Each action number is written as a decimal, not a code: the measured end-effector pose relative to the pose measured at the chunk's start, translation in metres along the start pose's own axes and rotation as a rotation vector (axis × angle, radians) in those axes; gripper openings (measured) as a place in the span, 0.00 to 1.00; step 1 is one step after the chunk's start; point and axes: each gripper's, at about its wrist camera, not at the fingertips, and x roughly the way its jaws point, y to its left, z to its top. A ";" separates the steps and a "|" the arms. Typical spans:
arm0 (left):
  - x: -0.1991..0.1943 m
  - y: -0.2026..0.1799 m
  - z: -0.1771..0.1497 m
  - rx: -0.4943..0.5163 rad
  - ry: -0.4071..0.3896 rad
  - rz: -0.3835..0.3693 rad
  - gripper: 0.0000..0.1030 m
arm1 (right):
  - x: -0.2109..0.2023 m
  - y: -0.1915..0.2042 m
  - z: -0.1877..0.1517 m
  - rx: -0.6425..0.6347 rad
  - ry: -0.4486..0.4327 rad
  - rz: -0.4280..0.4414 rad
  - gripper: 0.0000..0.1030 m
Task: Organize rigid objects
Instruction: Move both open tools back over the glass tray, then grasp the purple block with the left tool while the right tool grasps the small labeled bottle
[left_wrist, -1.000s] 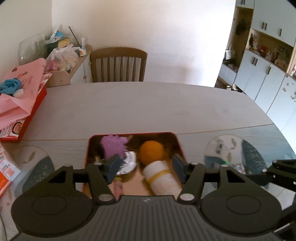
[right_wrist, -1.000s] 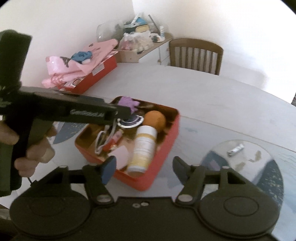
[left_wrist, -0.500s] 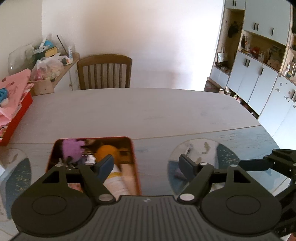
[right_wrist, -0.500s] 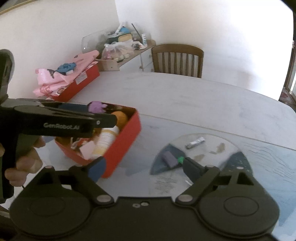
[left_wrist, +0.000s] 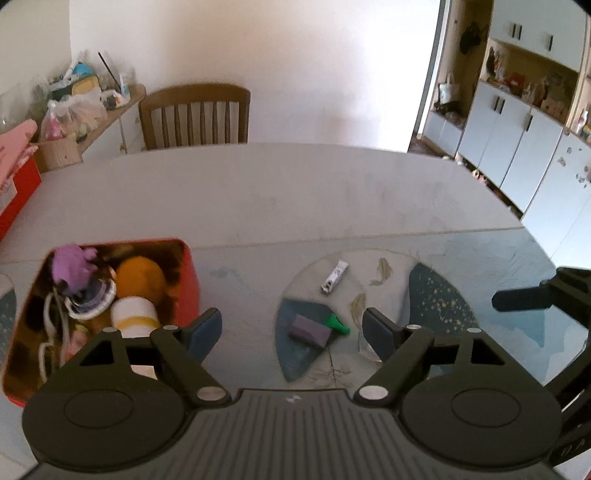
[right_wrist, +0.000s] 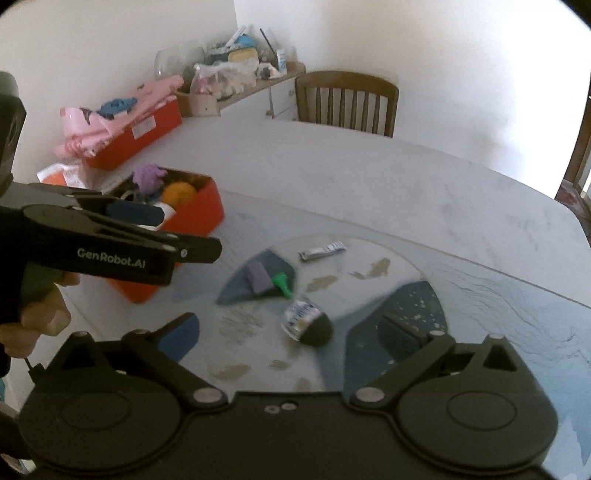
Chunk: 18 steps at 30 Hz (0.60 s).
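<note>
A red tin box (left_wrist: 192, 280) holds a purple toy (left_wrist: 70, 266), an orange ball (left_wrist: 140, 274), a white bottle (left_wrist: 133, 314) and a tape roll. To its right, a purple block (left_wrist: 310, 330), a green piece (left_wrist: 338, 324) and a silver sachet (left_wrist: 334, 277) lie on a round fish-pattern mat (left_wrist: 436, 295). My left gripper (left_wrist: 291, 326) hovers over the block, its jaws opening with nothing between the pads. My right gripper (right_wrist: 286, 332) hangs above a small dark-capped jar (right_wrist: 304, 323) lying on its side; its jaws are also opening and do not touch the jar.
A wooden chair (left_wrist: 194, 114) stands at the table's far side. A red box with pink cloth (right_wrist: 129, 125) sits far left, below a cluttered shelf (right_wrist: 236, 74). White cabinets (left_wrist: 517, 147) line the right wall. A hand (right_wrist: 40, 314) holds the left gripper's handle.
Both grippers have moved right, from over the red box to over the round mat, and sunk a little. Both pairs of jaws have spread wider. The jar has come into the right view.
</note>
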 end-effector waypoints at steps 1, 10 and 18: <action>0.006 -0.003 -0.002 0.001 0.009 0.001 0.81 | 0.003 -0.004 -0.001 -0.012 0.008 0.002 1.00; 0.050 -0.011 -0.009 -0.017 0.073 0.030 0.81 | 0.036 -0.022 -0.007 -0.130 0.097 0.046 0.96; 0.076 -0.004 -0.013 -0.038 0.107 0.032 0.81 | 0.062 -0.024 -0.002 -0.194 0.123 0.082 0.81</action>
